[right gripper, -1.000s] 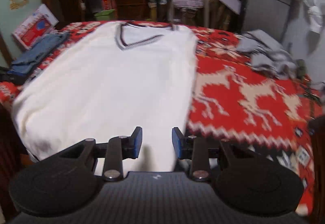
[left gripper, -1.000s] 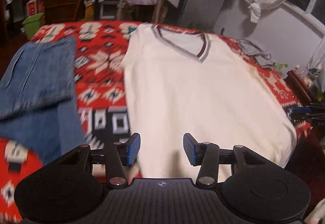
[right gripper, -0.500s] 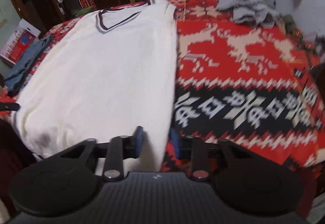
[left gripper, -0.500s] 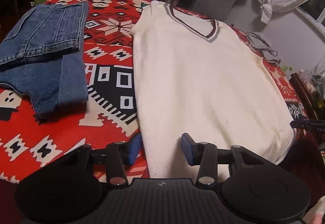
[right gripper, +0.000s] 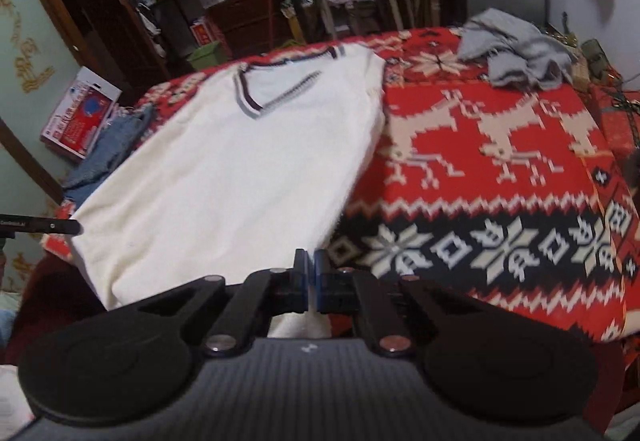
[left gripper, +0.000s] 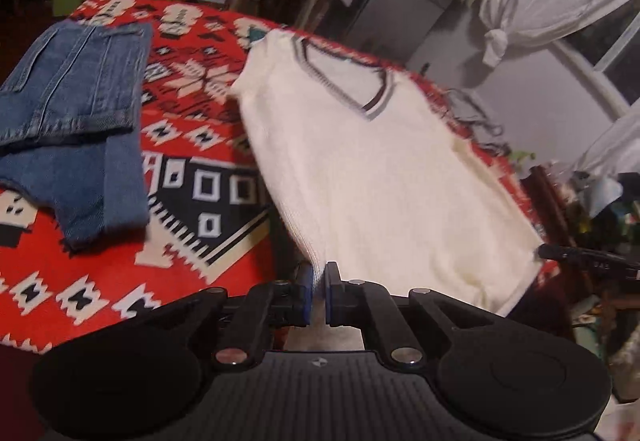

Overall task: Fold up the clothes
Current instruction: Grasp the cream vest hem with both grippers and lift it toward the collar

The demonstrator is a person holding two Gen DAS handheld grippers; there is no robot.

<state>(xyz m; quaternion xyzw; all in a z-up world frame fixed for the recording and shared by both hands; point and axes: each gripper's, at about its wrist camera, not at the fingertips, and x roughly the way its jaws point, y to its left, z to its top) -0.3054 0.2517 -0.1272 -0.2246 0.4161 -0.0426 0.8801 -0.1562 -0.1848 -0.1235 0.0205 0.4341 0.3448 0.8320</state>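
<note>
Left to right: folded jeans [left gripper: 76, 129] lie flat on the red patterned blanket [left gripper: 192, 177], apart from the white sweater [left gripper: 384, 177], which is spread collar-away down the middle of the bed, hem at the near edge. Left hand-held gripper [left gripper: 318, 291] is clenched on the sweater's near-left hem corner, cloth pinched between the blue pads and that edge lifted off the blanket. Right hand-held gripper [right gripper: 311, 281] is likewise clamped on the near-right hem corner, fabric rising into it. Further right, a crumpled grey garment [right gripper: 516, 53] sits at the far corner, well apart. The sweater looks like soft, light knit: floppy, likely stretchy, will sag between the two grips and may drag on the blanket. Hem corners seem the right hold for carrying the bottom up toward the collar; keep both level to avoid skewing.
</note>
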